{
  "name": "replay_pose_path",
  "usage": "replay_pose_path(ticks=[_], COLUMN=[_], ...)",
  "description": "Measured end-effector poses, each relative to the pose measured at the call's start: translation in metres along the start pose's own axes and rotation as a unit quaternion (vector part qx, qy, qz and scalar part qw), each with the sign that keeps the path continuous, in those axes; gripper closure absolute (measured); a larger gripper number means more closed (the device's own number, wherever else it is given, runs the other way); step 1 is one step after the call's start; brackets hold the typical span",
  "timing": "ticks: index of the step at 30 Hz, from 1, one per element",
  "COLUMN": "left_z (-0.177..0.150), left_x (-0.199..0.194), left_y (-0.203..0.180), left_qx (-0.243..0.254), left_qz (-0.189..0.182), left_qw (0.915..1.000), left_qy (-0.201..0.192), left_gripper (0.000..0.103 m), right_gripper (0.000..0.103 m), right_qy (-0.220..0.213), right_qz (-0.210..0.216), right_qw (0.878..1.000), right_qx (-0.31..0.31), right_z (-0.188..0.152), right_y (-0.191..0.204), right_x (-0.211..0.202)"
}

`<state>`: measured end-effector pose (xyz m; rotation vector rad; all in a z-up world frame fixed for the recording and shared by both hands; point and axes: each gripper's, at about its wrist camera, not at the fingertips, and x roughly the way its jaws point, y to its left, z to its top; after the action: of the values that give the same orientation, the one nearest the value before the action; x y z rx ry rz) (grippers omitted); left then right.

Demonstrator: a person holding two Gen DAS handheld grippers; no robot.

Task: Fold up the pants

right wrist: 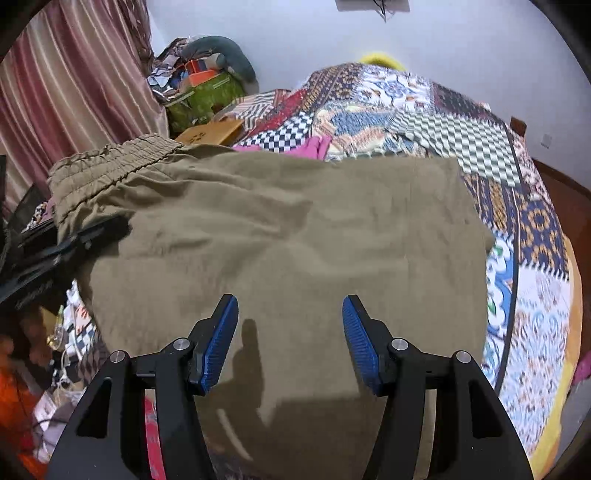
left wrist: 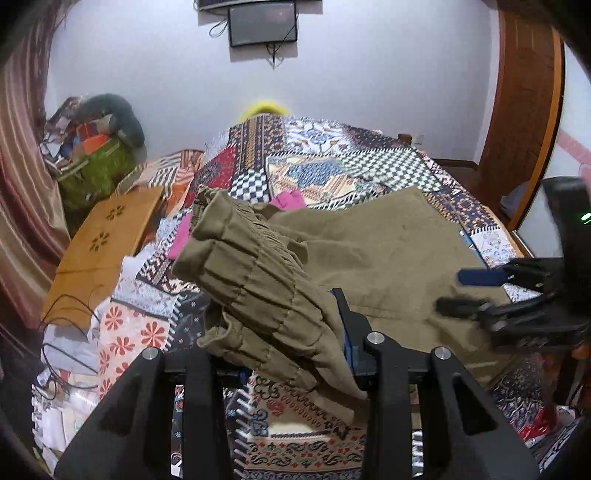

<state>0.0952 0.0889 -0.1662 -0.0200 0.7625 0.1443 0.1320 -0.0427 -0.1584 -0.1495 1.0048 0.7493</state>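
A patchwork bedspread point(left wrist: 369, 173) in checks, florals and geometric blocks covers the bed. A pink garment point(left wrist: 290, 201) lies on it toward the far side. At the far left, a green bag point(left wrist: 98, 170) heaped with clutter stands beside a striped curtain point(left wrist: 22, 155). A wooden board point(left wrist: 107, 240) with flower-shaped cutouts rests at the bed's left edge. A dark screen point(left wrist: 263, 25) hangs on the far white wall, and a wooden door point(left wrist: 524, 110) stands at right.
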Motion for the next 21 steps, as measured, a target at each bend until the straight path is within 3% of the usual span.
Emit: replay_pose_path(ticks=[5,8,15,21], left_z=[0.011,0.015,0.029,0.036], left_x=[-0.010,-0.013,-0.017,-0.017], left_y=[-0.018,-0.035,-0.056,-0.072], left_qx=[0.015,0.037,0.055,0.066], left_qz=[-0.035,-0.047,-0.070,-0.086], left_qw=[0.9991,0.9978,0.9953,0.9933], left_qy=[-0.017,-0.029,-0.039,-0.039], left_gripper=[0.068,0.069,0.070,0.070], right_gripper=[0.048,0.047,0.048,0.048], right_qy=[0.066,0.078,0.064,0.023], right_qz=[0.019,0.011,0.026,-0.019], right_qw=[0.997,0.995,0.997,0.999], right_qx=[-0.034,-0.053,-0.027,0.011], right_z=[-0.003,-0.008,-0.012,-0.028], right_y=[0.017,0.022,0.009,-0.031], right_x=[0.029,0.035,0.019,-0.023])
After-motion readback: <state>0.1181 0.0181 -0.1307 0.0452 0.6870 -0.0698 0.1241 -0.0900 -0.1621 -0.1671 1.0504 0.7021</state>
